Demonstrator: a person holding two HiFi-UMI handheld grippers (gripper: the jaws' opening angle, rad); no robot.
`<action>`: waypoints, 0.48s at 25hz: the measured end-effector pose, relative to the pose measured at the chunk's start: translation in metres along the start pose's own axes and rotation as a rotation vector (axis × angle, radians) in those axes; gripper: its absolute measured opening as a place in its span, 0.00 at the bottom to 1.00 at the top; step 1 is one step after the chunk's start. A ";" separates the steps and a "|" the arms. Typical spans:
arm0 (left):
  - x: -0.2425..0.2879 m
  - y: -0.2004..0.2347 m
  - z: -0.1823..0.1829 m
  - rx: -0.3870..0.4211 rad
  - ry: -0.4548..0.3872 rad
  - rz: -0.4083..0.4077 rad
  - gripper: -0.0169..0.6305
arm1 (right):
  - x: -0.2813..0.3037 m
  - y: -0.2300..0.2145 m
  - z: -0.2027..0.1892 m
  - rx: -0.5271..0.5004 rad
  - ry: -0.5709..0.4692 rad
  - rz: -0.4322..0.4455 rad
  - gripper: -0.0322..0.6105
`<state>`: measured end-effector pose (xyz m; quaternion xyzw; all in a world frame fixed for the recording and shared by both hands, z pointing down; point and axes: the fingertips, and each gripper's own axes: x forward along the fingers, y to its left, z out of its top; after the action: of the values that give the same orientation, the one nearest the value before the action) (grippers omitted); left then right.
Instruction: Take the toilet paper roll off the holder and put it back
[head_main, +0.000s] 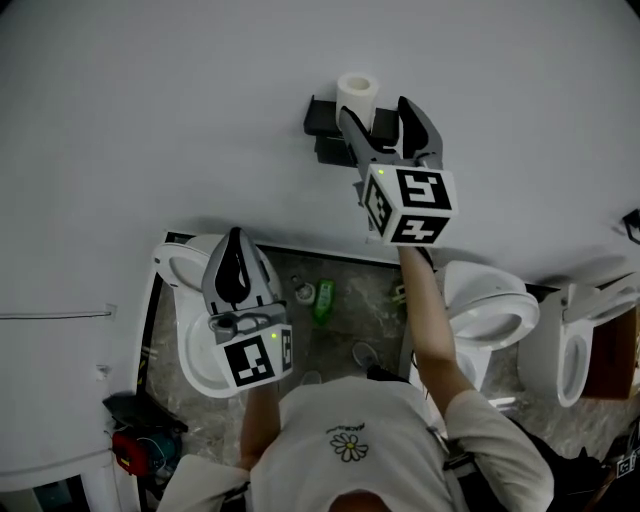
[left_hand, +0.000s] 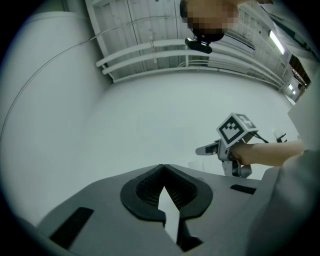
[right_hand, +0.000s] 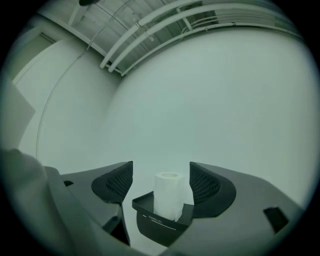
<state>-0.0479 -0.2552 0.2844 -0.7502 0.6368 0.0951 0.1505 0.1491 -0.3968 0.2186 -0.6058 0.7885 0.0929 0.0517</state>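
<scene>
A white toilet paper roll (head_main: 357, 95) stands upright in a black holder (head_main: 322, 122) fixed to the pale wall. My right gripper (head_main: 378, 112) is raised in front of it with its jaws wide apart, one on each side of the roll and a little short of it, touching nothing. In the right gripper view the roll (right_hand: 167, 195) and the holder tray (right_hand: 159, 221) sit between the spread jaws of the right gripper (right_hand: 161, 168). My left gripper (head_main: 235, 240) hangs lower left, shut and empty; in its own view the left gripper (left_hand: 162, 169) has its jaws pressed together.
Below stand a white toilet (head_main: 185, 268) under the left gripper, a second toilet (head_main: 492, 305) right of the person's arm and a third (head_main: 572, 350) at the far right. A green bottle (head_main: 323, 300) lies on the stone floor. A red-and-black item (head_main: 135, 448) sits at lower left.
</scene>
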 end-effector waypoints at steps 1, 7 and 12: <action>0.000 0.002 -0.001 0.000 0.002 0.001 0.05 | 0.012 -0.003 -0.009 0.007 0.030 -0.018 0.53; -0.004 0.012 -0.009 -0.003 0.027 0.015 0.05 | 0.053 -0.015 -0.053 0.044 0.173 -0.089 0.56; -0.003 0.020 -0.011 -0.009 0.029 0.025 0.05 | 0.068 -0.015 -0.074 0.013 0.253 -0.106 0.56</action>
<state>-0.0684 -0.2592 0.2935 -0.7440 0.6479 0.0890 0.1368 0.1477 -0.4803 0.2767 -0.6531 0.7562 0.0080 -0.0393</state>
